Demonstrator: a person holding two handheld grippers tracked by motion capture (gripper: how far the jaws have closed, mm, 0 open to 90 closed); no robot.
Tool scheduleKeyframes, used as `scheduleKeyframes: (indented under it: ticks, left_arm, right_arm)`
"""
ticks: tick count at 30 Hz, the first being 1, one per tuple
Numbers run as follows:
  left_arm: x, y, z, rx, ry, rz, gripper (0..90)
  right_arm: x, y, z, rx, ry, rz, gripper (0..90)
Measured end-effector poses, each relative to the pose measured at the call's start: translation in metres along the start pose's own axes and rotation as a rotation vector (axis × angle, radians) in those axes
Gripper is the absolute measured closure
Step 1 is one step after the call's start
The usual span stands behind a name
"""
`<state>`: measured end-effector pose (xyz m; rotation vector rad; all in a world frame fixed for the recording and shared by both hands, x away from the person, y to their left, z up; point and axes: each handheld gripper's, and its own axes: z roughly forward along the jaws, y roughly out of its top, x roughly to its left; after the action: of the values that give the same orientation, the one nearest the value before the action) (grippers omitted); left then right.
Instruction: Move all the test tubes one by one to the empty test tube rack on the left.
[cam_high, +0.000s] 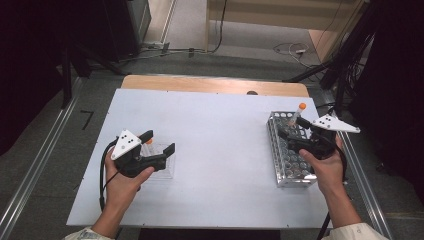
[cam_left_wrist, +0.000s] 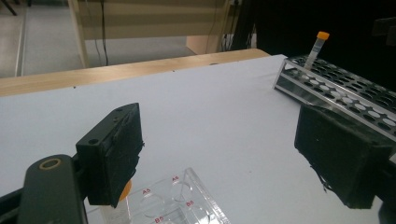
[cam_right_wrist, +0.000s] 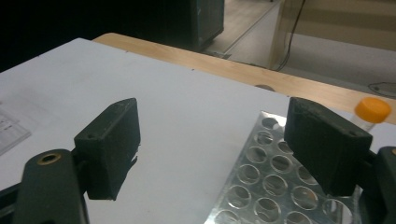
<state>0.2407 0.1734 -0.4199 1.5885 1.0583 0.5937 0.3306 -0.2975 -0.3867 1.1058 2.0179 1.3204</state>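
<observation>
Jaws of the right gripper (cam_high: 296, 129) are standing wide with nothing between them, hovering over the clear acrylic tube rack (cam_high: 280, 150) at the right of the high view. An orange-capped clear plastic tube (cam_high: 299, 113) is standing slightly tilted in a hole at the rack's far end, near that gripper; in the right gripper view it is peeking out just behind the right-hand jaw. To take it well, I judge the jaws should be centring on the tube below its cap and closing gently, then lifting straight up. The left gripper (cam_high: 159, 142) is also gaping wide and empty above a clear labelled well tray (cam_left_wrist: 187, 205) at lower left, where another orange cap (cam_left_wrist: 125, 190) is showing.
</observation>
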Motion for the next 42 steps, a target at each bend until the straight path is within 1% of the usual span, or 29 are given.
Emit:
scheduleKeyframes:
  ticks: [8, 15, 19, 29, 33, 42]
  left_arm:
    - [0.0, 0.0, 0.0, 0.003, -0.003, 0.0, 16.3]
    - [0.0, -0.001, 0.0, 0.006, -0.004, 0.004, 16.3]
    - [0.0, -0.001, 0.0, 0.004, -0.004, 0.002, 16.3]
    - [0.0, -0.001, 0.0, 0.006, -0.006, 0.004, 16.3]
    - [-0.001, -0.001, 0.0, 0.003, -0.006, 0.002, 16.3]
    - [0.0, -0.001, -0.001, 0.001, -0.005, 0.001, 16.3]
  right_arm:
    - [-0.017, -0.005, 0.001, 0.0, -0.053, 0.009, 17.4]
    - [-0.033, -0.009, 0.007, 0.014, -0.086, 0.036, 17.4]
    - [-0.038, -0.011, 0.009, 0.018, -0.103, 0.036, 17.4]
    - [-0.053, -0.016, 0.015, 0.019, -0.144, 0.057, 17.5]
    - [-0.056, -0.017, 0.021, 0.021, -0.158, 0.057, 17.5]
    - [-0.066, -0.021, 0.033, 0.024, -0.189, 0.077, 18.1]
